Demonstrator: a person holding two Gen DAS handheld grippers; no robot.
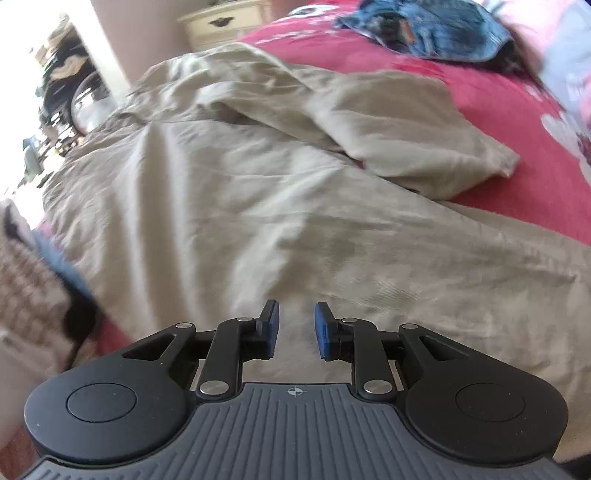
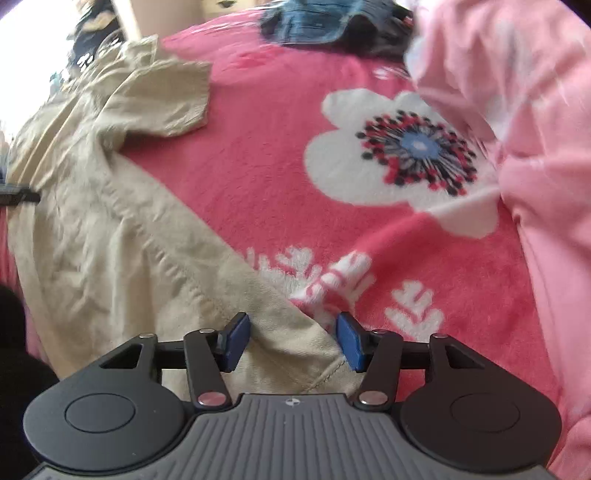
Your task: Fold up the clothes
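With both jaws apart and empty over the shirt [image 1: 258, 221], the left gripper [image 1: 295, 328] narrow and the right gripper [image 2: 291, 341] wider at the hem corner, each should re-grip an edge squarely before folding.

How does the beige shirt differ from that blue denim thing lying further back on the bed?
The beige shirt is pale and plain; the denim garment is dark blue and mottled. The shirt lies spread out, one short sleeve stretched to the side; the denim sits bunched in a heap. The shirt is right under both grippers; the denim lies at the far end, untouched. Both rest on the pink flowered blanket.
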